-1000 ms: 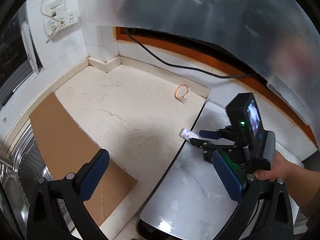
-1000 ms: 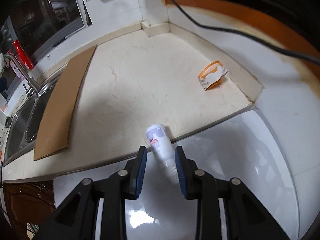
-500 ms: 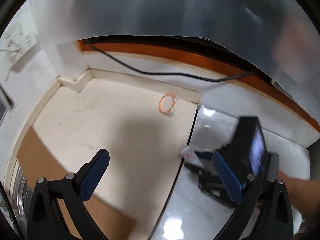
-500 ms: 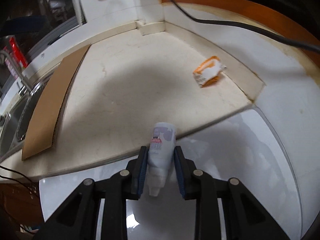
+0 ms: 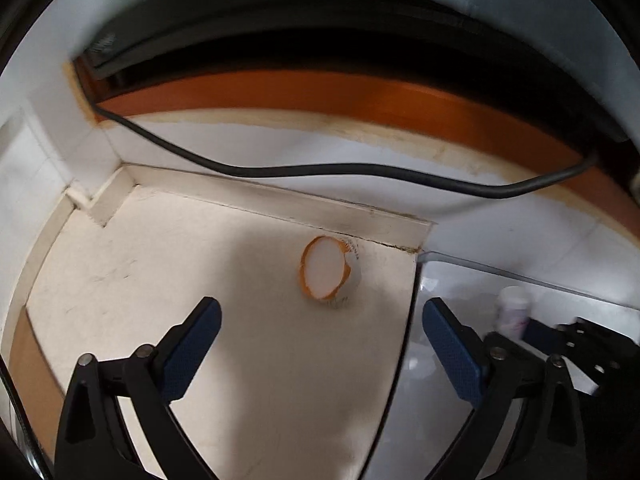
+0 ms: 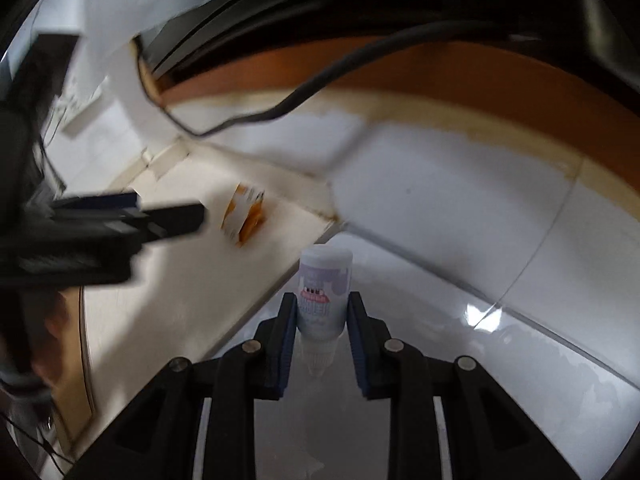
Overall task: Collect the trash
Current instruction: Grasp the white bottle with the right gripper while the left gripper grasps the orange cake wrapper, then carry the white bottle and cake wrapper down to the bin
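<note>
An orange-and-white crumpled wrapper (image 5: 326, 272) lies on the cream counter (image 5: 160, 260) near the back ledge. My left gripper (image 5: 322, 312) hovers just short of it, jaws wide and closing, with nothing touching the pads. In the right wrist view the wrapper (image 6: 244, 216) lies beyond the blurred left gripper (image 6: 168, 216). My right gripper (image 6: 322, 308) is shut on a small white bottle (image 6: 324, 280) with a purple label, its cap end pointing back toward the camera. The same bottle (image 5: 514, 308) shows at the right of the left wrist view.
A black cable (image 5: 320, 170) sags along the white back wall under an orange wooden strip (image 5: 360, 96). A glossy white slab (image 5: 440, 420) adjoins the counter on the right. A brown cardboard sheet (image 5: 28, 360) lies at the far left. A person's hand (image 6: 52, 320) shows behind the left gripper.
The left gripper swung toward the back corner and came down close to the wrapper. The right gripper closed on the bottle, lifted it off the slab edge and rolled.
</note>
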`<act>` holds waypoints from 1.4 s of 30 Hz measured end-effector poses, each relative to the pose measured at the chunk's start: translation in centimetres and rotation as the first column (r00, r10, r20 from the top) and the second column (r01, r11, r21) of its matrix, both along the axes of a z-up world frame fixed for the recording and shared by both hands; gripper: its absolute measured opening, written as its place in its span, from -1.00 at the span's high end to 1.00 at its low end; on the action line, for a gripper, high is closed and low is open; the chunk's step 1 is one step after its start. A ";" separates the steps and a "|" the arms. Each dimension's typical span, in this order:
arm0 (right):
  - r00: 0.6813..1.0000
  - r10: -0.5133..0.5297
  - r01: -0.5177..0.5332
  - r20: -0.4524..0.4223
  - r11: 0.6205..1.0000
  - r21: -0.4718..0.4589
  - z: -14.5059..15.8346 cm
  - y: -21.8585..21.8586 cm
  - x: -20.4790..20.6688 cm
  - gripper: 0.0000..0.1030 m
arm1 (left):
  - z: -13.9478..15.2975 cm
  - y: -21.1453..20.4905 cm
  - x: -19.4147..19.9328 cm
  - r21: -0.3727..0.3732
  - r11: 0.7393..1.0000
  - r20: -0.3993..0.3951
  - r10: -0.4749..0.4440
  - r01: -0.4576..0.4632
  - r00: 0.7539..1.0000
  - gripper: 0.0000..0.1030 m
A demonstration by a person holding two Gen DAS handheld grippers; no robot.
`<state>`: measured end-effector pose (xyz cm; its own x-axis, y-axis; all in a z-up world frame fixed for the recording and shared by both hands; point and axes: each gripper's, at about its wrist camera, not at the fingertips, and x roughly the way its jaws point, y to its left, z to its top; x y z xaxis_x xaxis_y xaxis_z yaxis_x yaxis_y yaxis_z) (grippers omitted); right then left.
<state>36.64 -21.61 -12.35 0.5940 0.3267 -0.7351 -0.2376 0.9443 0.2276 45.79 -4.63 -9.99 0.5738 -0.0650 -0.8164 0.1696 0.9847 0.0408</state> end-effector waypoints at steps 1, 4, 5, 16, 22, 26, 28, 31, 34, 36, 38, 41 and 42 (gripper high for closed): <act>1.000 -0.014 0.013 0.003 1.000 0.005 0.2 0.0 -0.1 0.52 | -0.6 -0.2 0.4 0.002 1.000 -0.004 0.000 0.000 1.000 -0.75; 0.999 -0.046 0.046 -0.001 0.999 0.021 -0.1 -0.3 -0.2 0.52 | -2.5 -1.0 2.0 -0.001 1.000 -0.024 -0.005 0.005 1.000 -0.56; 0.999 -0.051 0.051 -0.004 0.998 0.022 -0.2 -0.2 -0.4 0.52 | -2.8 -1.1 2.2 -0.002 1.000 -0.027 -0.004 0.004 1.000 -0.52; 0.996 -0.086 0.087 -0.011 0.996 0.023 -1.2 -0.2 -1.7 0.52 | -6.0 -1.6 4.3 -0.057 0.998 -0.063 0.017 -0.021 0.998 0.57; 0.996 -0.091 0.092 -0.013 0.995 0.032 -1.1 -0.7 -2.3 0.52 | -5.6 -0.3 3.2 -0.108 0.993 -0.055 0.044 -0.050 0.998 0.60; 0.996 -0.092 0.092 -0.018 0.994 0.051 -0.7 -0.8 -2.7 0.52 | -4.9 0.4 1.5 -0.112 0.992 -0.063 0.057 -0.063 0.996 0.60; 0.996 -0.086 0.087 -0.021 0.994 0.058 -0.3 -0.8 -3.2 0.52 | -4.3 0.8 0.1 -0.126 0.989 -0.069 0.065 -0.074 0.995 0.60; 0.997 -0.076 0.077 -0.030 0.995 0.068 0.1 -1.0 -4.3 0.52 | -3.0 1.5 -2.6 -0.143 0.986 -0.068 0.079 -0.088 0.995 0.60; 0.998 -0.056 0.059 -0.039 0.995 0.079 0.7 -1.0 -5.5 0.52 | -1.6 2.2 -5.4 -0.165 0.981 -0.066 0.093 -0.103 0.994 0.60; 0.998 -0.037 0.040 -0.044 0.995 0.086 1.1 -1.1 -6.5 0.52 | -0.6 2.7 -8.1 -0.176 0.977 -0.065 0.109 -0.119 0.992 0.60; 0.999 -0.008 0.012 -0.045 0.996 0.093 1.6 -1.1 -7.5 0.52 | 0.6 3.9 -10.6 -0.184 0.973 -0.059 0.130 -0.139 0.990 0.60; 0.999 0.036 -0.033 -0.036 0.995 0.092 2.8 -1.2 -9.3 0.52 | 2.3 4.3 -13.9 -0.184 0.967 -0.035 0.171 -0.174 0.985 0.60; 0.998 0.056 -0.053 -0.030 0.994 0.094 3.1 -1.1 -9.9 0.52 | 2.7 4.3 -15.0 -0.184 0.965 -0.027 0.182 -0.184 0.983 0.60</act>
<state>26.72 -22.74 -9.24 0.5498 0.4255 -0.7188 -0.2792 0.9046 0.3220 30.78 -0.35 -7.34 0.5822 -0.1101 -0.8056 -0.0150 0.9892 -0.1460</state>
